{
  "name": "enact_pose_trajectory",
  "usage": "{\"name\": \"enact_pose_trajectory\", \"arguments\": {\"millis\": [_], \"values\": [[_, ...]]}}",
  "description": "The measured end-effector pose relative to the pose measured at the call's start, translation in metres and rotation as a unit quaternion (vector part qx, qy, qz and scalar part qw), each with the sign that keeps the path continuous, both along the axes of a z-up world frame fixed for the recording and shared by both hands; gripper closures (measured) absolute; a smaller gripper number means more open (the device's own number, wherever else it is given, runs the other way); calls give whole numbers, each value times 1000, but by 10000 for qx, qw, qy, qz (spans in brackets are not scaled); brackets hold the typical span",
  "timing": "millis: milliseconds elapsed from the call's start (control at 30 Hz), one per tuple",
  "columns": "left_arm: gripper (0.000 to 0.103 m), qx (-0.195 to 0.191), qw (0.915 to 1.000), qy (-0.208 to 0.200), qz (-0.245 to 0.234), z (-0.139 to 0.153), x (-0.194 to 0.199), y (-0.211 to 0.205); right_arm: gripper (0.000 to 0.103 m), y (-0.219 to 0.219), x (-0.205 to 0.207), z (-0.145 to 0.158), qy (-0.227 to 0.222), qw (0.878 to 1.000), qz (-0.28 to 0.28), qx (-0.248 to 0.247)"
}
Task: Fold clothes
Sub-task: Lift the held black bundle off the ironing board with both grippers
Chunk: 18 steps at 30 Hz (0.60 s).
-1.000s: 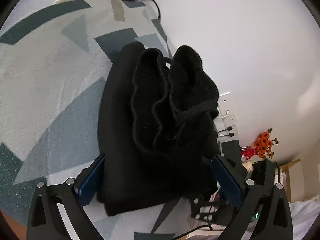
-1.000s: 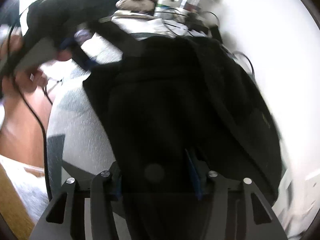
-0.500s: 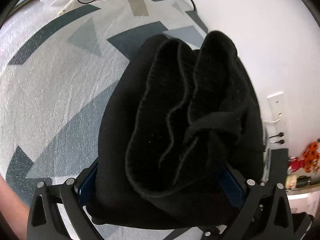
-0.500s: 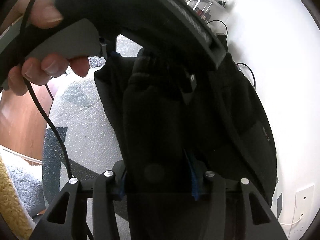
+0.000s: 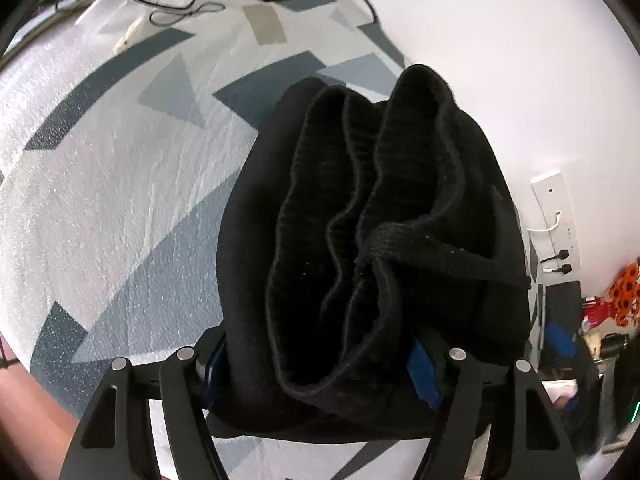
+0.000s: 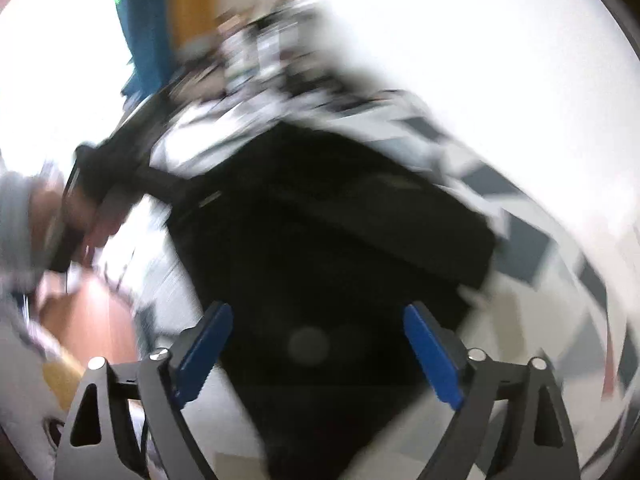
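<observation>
So the black garment (image 5: 372, 240) is lying bundled on the bed (image 5: 120, 168) with the grey-and-white geometric cover, pushed up close to the white wall (image 5: 500, 60), ribbed hem layers stacked on top and facing the left camera. The left claw (image 5: 320, 364) is straddling the near end of it, jaws closing in with the thick fold of fabric right between the blue pads, and as far as I can tell they're already squeezing it on both sides. The bundle's long axis runs straight away from that claw toward the wall, so the left hand is clearly the one on it. The right claw (image 6: 318, 350) is opening up, blue pads standing wide with clear gaps either side, hovering over the dark cloth rather than gripping it; whatever comes next looks like it hinges on the left side pulling or lifting along that long axis. Caveats: the right view is badly motion-smeared, so I can't say exactly which part of the garment it's over. There's a blurry hand (image 6: 76, 220) off to the left there, and the near edge of the bundle is hidden under the left claw.
</observation>
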State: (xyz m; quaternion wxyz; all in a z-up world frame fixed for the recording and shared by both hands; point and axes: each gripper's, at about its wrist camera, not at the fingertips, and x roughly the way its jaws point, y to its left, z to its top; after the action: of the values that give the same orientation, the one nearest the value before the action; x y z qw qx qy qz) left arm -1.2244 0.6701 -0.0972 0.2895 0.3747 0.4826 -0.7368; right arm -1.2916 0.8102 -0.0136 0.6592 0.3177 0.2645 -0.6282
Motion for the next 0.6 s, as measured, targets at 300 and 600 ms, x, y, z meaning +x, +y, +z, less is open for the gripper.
{"name": "enact_pose_trajectory", "arguments": {"millis": [300, 600], "values": [[31, -149, 9997, -172, 7, 4, -1, 9, 10, 15, -229, -62, -3212, 9290, -1834, 100], [31, -157, 9997, -133, -141, 4, 6, 13, 9, -36, -241, -82, -4105, 8962, -1572, 603]]}}
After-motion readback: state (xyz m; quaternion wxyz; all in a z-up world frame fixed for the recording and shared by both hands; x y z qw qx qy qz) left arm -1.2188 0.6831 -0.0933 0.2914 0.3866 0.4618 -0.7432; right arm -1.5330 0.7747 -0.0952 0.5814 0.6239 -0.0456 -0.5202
